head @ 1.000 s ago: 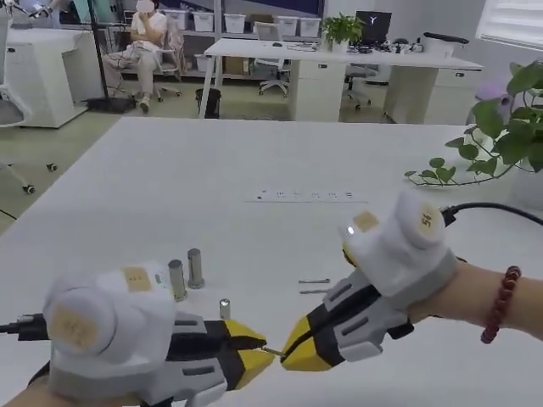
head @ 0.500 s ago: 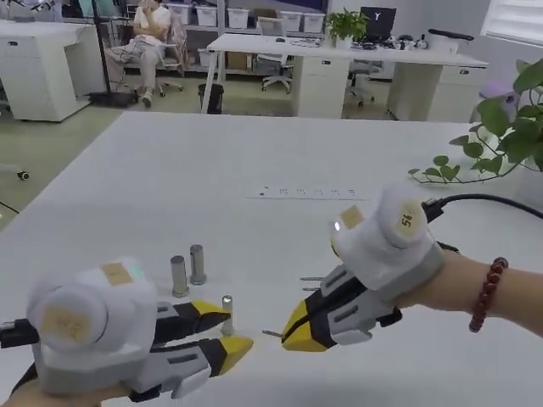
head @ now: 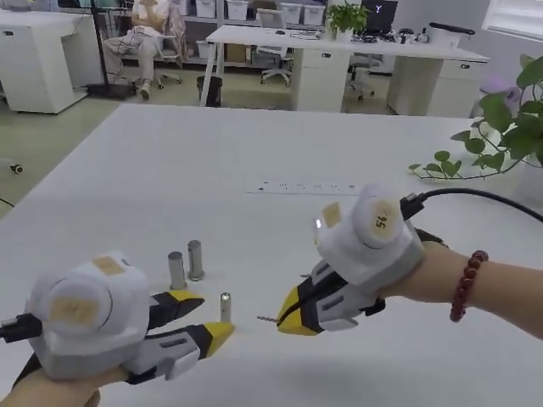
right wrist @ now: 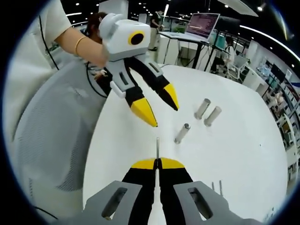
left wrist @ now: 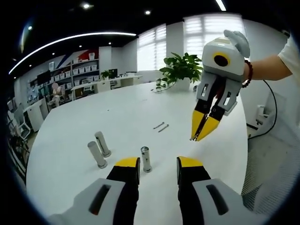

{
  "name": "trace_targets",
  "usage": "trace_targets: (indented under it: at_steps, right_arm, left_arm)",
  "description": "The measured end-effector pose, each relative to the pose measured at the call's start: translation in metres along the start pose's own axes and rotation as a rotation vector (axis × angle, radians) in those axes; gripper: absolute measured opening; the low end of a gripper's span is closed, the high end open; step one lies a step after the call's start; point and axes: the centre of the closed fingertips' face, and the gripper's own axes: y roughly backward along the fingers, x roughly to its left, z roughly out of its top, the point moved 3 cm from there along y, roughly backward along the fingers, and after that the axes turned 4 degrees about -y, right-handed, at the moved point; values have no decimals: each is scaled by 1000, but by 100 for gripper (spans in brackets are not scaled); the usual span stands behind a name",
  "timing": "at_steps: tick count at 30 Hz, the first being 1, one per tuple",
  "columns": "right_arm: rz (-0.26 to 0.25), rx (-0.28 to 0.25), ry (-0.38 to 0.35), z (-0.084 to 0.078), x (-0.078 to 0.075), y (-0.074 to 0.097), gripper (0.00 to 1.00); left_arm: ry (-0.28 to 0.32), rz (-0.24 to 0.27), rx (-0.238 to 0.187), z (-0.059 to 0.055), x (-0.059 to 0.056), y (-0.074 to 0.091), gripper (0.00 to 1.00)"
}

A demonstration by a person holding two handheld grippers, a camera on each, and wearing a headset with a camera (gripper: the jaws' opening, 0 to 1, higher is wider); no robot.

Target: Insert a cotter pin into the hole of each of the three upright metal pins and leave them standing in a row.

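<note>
While my left tongs (head: 208,315) gape near the closest metal pin (head: 225,306) in the head view, my right tongs (head: 288,315) clench a cotter pin (head: 265,320). The left gripper view adds spare cotter pins (left wrist: 161,126) on the tabletop (left wrist: 117,112); the right gripper view, the held pin's straight shaft.

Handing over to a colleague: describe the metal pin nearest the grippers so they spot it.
On the white table, look just ahead of the open left gripper. The pin stands there alone, smaller and shiny-topped; the other two pins stand paired farther back.
</note>
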Motion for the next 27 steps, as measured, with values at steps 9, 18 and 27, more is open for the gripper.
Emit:
trace_targets:
  at_steps: [9, 18, 27]
  right_arm:
    - [-44, 41, 9, -3, -11, -9, 3]
    - [-77, 74, -12, -7, -25, -16, 3]
    - [-90, 89, -18, -10, -34, -23, 3]
  left_arm:
    - [-11, 14, 29, -4, 5, -15, 28]
    - [10, 53, 63, -13, 12, -30, 26]
    - [2, 62, 80, -18, 15, -43, 21]
